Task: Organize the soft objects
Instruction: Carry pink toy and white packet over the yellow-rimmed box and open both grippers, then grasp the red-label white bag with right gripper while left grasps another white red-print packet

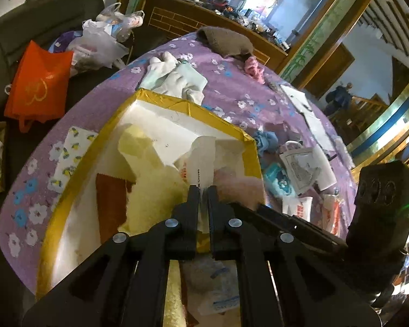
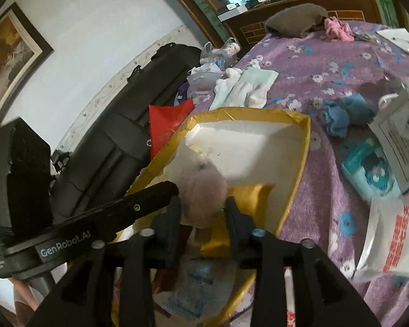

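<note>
1. Over the yellow-rimmed box (image 1: 177,103), from the left wrist view, your left tool (image 1: 203,190) is clamped on a thin white packet (image 1: 203,158); yellow and brown cloths lie inside, white gloves (image 1: 177,79) beyond on the purple bedspread (image 1: 231,92).
2. From the right wrist view, your right tool (image 2: 203,204) has its jaws apart around a pink fluffy ball (image 2: 201,188) over the box; whether the pads touch it, you can't tell. Blue socks (image 2: 340,114) lie on the bedspread.
</note>
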A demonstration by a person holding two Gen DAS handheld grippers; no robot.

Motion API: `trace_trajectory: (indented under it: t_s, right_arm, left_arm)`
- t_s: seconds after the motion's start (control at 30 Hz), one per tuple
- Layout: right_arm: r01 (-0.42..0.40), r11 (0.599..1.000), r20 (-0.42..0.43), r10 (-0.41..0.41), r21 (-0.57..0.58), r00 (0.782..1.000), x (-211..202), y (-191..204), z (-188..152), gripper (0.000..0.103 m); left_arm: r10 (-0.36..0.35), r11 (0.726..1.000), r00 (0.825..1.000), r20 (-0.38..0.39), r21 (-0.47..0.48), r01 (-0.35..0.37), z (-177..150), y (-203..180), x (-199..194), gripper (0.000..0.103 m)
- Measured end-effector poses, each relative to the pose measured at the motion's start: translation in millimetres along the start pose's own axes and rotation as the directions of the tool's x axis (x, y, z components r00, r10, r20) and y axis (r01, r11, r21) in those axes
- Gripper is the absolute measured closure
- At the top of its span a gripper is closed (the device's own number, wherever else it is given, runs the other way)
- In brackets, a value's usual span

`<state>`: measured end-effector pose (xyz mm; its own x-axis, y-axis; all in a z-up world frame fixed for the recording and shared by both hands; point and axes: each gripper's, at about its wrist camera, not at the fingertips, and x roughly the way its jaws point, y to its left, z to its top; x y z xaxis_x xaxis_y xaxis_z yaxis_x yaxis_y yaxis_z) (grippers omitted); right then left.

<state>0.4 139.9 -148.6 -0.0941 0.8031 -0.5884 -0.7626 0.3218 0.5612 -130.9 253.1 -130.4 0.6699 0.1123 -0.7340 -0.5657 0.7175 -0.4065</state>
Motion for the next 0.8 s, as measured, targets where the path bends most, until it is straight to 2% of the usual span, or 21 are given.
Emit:
trace_trajectory:
  t_s: [0.03, 0.07, 0.17, 0.27, 0.37, 0.53, 0.6, 0.8]
  right_arm:
    - [-0.005, 1.0, 0.012, 0.004, 0.013, 1.0, -4.2, -2.4, -2.6, 0.044]
    - [-0.014, 0.999, 0.033, 0.013, 0.03, 0.999, -11.7, -5.9, -7.1, 0.04]
    - [-0.043, 0.998, 0.064, 0.039, 0.053, 0.997, -29.7, -11.5, -17.8, 0.036]
    - [-0.077, 0.996, 0.062, 0.074, 0.046, 0.995, -45.2, -14.4, -30.7, 0.036]
    - [-0.083, 0.997, 0.079, 0.082, 0.008, 0.993, -63.9, -15.5, -48.1, 0.036]
    - [0.023, 0.999, 0.109, -0.018, -0.048, 0.994, -88.8, -24.2, -77.9, 0.036]
    - [0.064, 0.998, 0.128, -0.06, -0.027, 0.99, -100.0, -34.2, -88.1, 0.036]
    - [0.112, 0.993, 0.143, -0.117, 0.047, 0.983, -122.3, -65.1, -98.2, 0.036]
  left_arm:
    - [-0.011, 1.0, 1.0, 0.004, -0.007, 0.011, -2.2, 1.1, -1.2, 0.09]
    - [-0.027, 1.0, 1.0, 0.01, -0.011, 0.027, -5.0, 1.6, -2.8, 0.077]
    - [-0.043, 0.999, 0.998, 0.04, -0.03, 0.044, -14.1, 1.8, -10.3, 0.054]
    - [-0.04, 0.998, 0.997, 0.061, -0.038, 0.042, -23.1, -3.3, -18.7, 0.052]
    - [-0.055, 0.998, 0.994, 0.091, 0.001, 0.055, -35.4, -13.8, -28.2, 0.052]
    - [0.011, 0.998, 0.987, 0.159, 0.062, -0.021, -64.5, -41.3, -40.0, 0.052]
    - [0.006, 0.997, 0.988, 0.152, 0.073, -0.017, -72.0, -50.9, -37.3, 0.052]
    - [-0.036, 0.993, 0.998, 0.056, 0.111, 0.029, -89.5, -82.6, -14.8, 0.052]
